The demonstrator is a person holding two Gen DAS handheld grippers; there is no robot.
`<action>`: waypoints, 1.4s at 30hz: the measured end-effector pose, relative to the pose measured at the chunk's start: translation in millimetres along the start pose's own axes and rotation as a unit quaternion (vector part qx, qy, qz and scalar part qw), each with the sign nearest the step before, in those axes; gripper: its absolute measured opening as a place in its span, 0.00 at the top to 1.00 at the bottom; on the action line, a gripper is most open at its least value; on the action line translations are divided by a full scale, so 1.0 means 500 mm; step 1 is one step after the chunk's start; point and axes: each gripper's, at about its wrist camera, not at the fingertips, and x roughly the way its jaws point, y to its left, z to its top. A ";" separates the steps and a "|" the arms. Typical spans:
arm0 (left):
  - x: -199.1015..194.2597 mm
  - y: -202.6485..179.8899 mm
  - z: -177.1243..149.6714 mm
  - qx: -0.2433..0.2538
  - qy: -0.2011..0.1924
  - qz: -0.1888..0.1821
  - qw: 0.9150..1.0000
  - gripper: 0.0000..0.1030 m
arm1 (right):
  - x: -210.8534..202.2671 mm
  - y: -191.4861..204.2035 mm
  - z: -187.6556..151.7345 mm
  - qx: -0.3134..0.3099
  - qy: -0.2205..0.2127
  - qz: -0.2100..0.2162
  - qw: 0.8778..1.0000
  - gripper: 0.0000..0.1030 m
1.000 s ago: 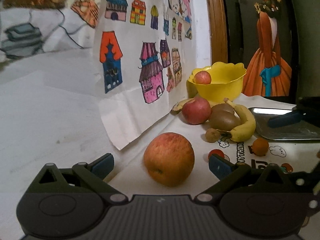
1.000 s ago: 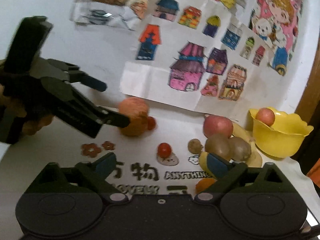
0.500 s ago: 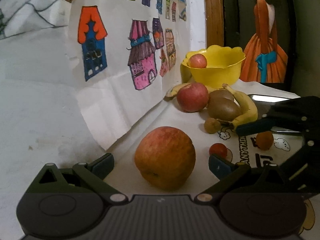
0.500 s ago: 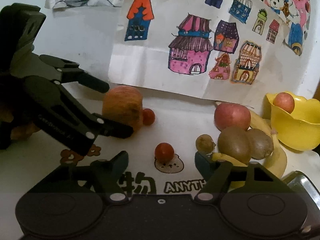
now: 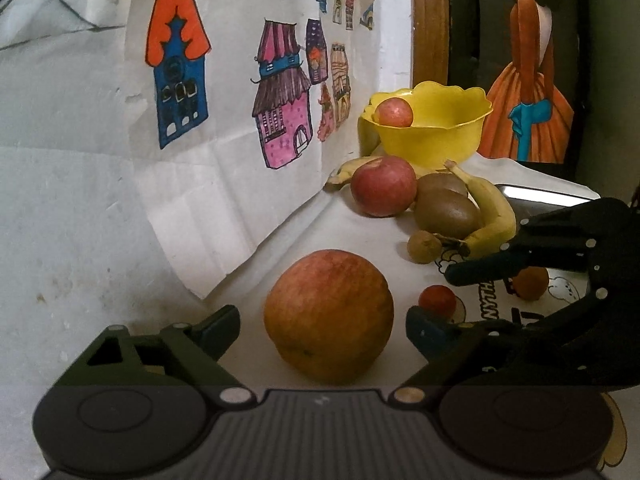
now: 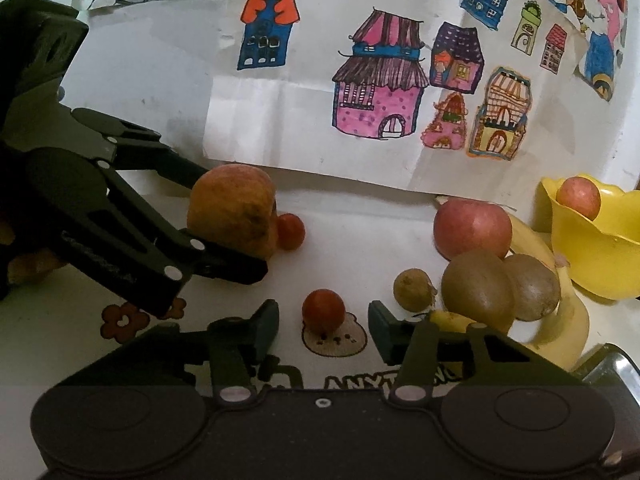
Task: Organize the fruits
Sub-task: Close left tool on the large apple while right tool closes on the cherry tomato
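The left gripper (image 5: 322, 322) stands wide open around the big orange-red apple (image 5: 329, 316), one finger on each side of it and neither touching it; the apple rests on the bench (image 5: 348, 228) close under the paper drawing of houses (image 5: 240, 92). The right gripper (image 6: 323, 324) is open too, holding nothing, its two blue-tipped fingers either side of a small red fruit (image 6: 323, 310) that sits on a little printed cartoon figure on the bench cover. Seen from the right wrist, the left gripper reaches in from the left, and a second small red fruit (image 6: 291, 231) lies just right of the big apple, touching or nearly touching it. Further right lies a cluster: a small brown fruit (image 6: 413, 289), two kiwis (image 6: 478, 290) side by side, a red apple (image 6: 472, 227) behind them, and a banana (image 6: 560, 320) curving round them. At the far right stands a yellow bowl (image 6: 592, 252) with one small apple (image 6: 578, 200) in it. A metal tray (image 5: 536, 196) lies near the bowl, and a small orange fruit (image 5: 530, 282) shows behind the right gripper's fingers in the left wrist view.
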 end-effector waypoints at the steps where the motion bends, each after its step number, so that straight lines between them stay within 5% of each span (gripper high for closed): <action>1: 0.000 0.001 0.000 -0.001 0.001 0.000 1.000 0.13 | 0.002 0.000 0.001 0.000 0.001 0.001 1.000 0.54; 14: 0.013 0.004 0.004 -0.009 0.017 -0.016 1.000 0.32 | 0.013 -0.024 0.005 0.046 0.008 0.022 0.999 0.54; 21: 0.010 0.002 0.003 -0.011 0.016 -0.013 1.000 0.32 | 0.010 -0.020 0.007 0.044 0.010 0.022 0.999 0.75; 42: -0.016 -0.051 0.013 -0.028 0.010 0.000 1.000 0.33 | -0.095 -0.042 -0.014 0.053 -0.029 -0.005 0.998 0.76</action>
